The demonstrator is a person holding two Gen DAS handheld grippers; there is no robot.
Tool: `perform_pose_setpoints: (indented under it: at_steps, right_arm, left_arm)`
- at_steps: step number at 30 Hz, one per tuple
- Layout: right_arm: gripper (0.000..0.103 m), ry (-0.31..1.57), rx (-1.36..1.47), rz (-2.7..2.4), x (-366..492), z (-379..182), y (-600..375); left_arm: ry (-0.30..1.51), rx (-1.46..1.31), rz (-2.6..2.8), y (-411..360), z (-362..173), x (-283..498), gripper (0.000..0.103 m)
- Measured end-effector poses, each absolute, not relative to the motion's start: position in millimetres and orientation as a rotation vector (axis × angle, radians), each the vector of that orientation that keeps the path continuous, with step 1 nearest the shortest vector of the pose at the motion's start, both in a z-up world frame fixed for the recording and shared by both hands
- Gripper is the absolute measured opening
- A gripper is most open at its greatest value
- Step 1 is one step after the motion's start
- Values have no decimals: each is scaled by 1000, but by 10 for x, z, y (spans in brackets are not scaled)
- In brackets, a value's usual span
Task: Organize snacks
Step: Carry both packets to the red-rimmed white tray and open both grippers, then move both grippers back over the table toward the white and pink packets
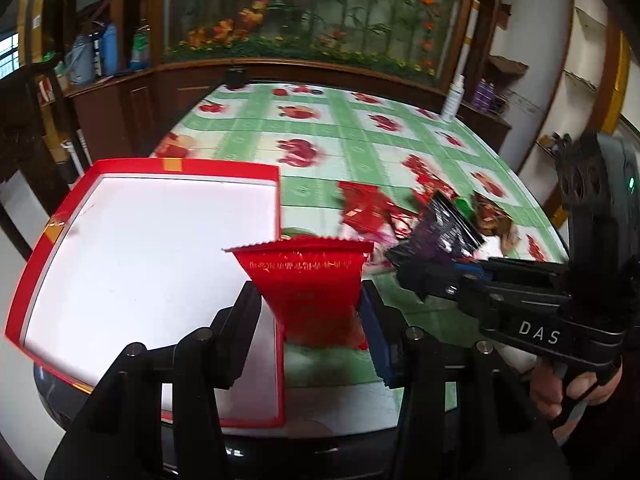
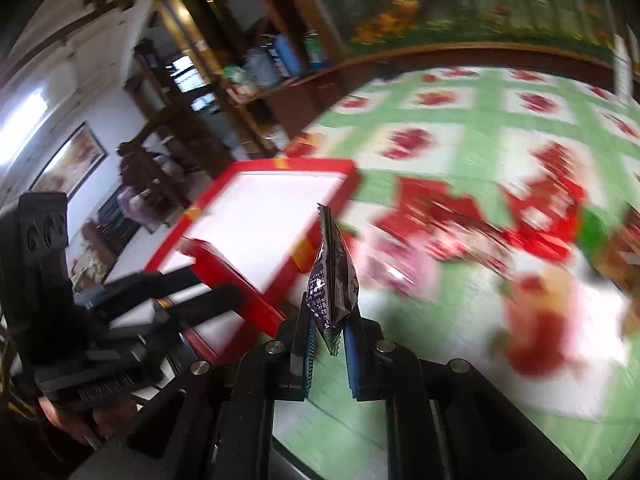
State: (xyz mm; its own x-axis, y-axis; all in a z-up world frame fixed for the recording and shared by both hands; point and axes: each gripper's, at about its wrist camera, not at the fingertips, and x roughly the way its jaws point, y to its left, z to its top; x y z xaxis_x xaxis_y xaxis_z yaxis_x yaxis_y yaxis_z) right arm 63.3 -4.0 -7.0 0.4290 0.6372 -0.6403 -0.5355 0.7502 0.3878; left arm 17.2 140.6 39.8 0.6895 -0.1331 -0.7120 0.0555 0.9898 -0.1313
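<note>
Gripping a glossy red snack packet (image 1: 304,276) with crimped top edge, left gripper (image 1: 306,304) jaws clenched on it, right gripper (image 2: 330,332) jaws pinching a crinkled purple packet (image 2: 332,280), red-rimmed white tray (image 1: 56,216) just beside.

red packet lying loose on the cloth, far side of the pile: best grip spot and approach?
Take the red packet by its upper left edge, coming from above on the bare tablecloth side. It lies flat, and its lower right part sits among the other snacks. Blur makes the overlap uncertain.

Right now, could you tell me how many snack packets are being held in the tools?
2: a red packet in the left tool by the red tray, and a purple packet in the right tool. More lie loose on the table.
</note>
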Motion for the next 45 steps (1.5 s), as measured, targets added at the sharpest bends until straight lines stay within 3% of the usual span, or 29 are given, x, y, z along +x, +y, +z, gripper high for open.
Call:
perform_pose_setpoints:
  at_steps: [12,22,29,30,31,32,34,37,39,41,45]
  right_arm:
    - [13,822,130,774,754,47,364]
    - [15,712,114,879,695,616,704]
    - [17,804,123,933,984,386,1221]
    - [19,807,130,937,1002,336,1242]
    - [30,825,139,944,1037,273,1266]
    - [50,857,158,952,1077,200,1275]
    - [66,898,191,947,1120,89,1244]
    - [66,938,215,949,1146,-20,1196]
    - [66,958,221,951,1121,-75,1157]
    - [66,944,207,939,1054,-96,1062]
    - [66,882,173,845,949,-110,661]
  left_arm:
    - [749,-166,-198,1491,468,101,47]
    - [617,-154,-81,1848,919,-11,47]
    - [708,-198,103,2318,623,125,47]
    - [730,-203,111,2353,562,134,47]
    - [747,-209,120,2375,510,133,47]
    - [765,-215,131,2398,464,141,47]
    - [772,-226,141,2432,437,132,48]
    - [734,-218,202,2484,522,67,60]
    - [696,-198,248,2493,604,6,63]
    - [672,-180,266,2467,657,-25,79]
    - [666,-106,185,2215,644,-15,81]
